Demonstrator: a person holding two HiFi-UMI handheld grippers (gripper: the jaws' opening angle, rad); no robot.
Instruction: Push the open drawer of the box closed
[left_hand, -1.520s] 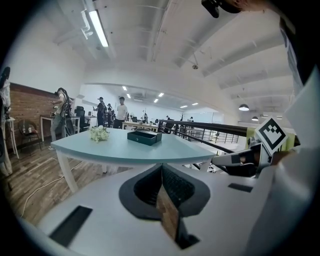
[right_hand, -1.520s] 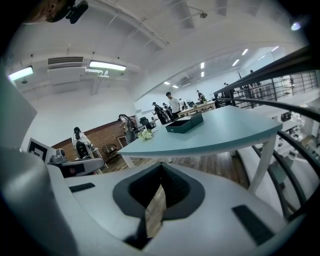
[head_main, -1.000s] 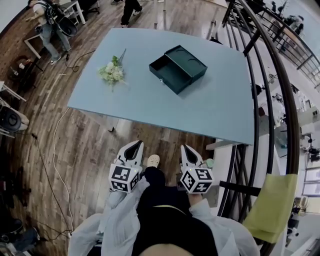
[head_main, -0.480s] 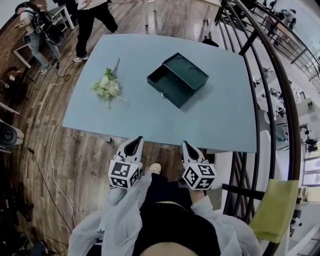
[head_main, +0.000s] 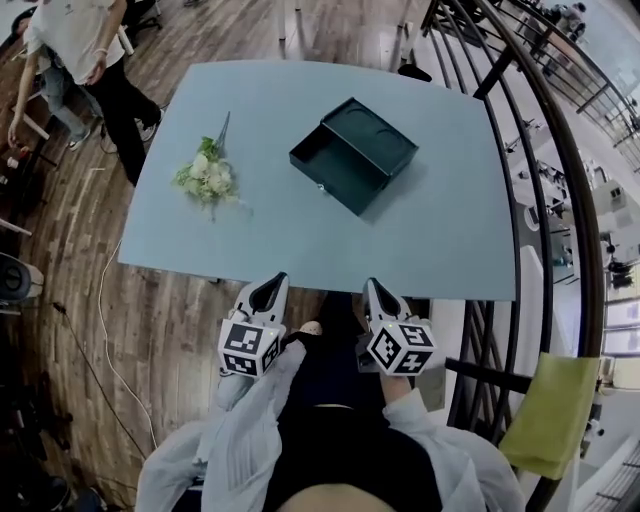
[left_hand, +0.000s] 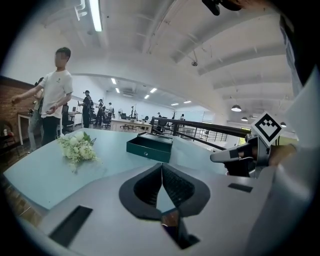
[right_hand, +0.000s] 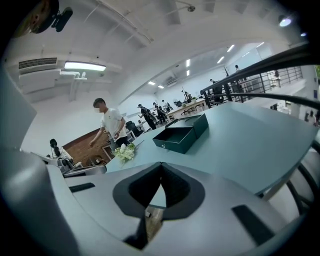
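Dark green, the box (head_main: 372, 135) sits mid-table (head_main: 440, 235) toward the far edge in the head view, its drawer (head_main: 322, 165) open. The left gripper (head_main: 268, 288) and right gripper (head_main: 375, 292) hang off the near edge. In the left gripper view the jaws are pressed together on nothing. The right gripper view shows the same.

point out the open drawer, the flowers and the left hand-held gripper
open drawer (head_main: 336, 166), head view, on its bare inside floor
flowers (head_main: 205, 178), head view, on the pale blooms
left hand-held gripper (head_main: 274, 281), head view, at its closed tips
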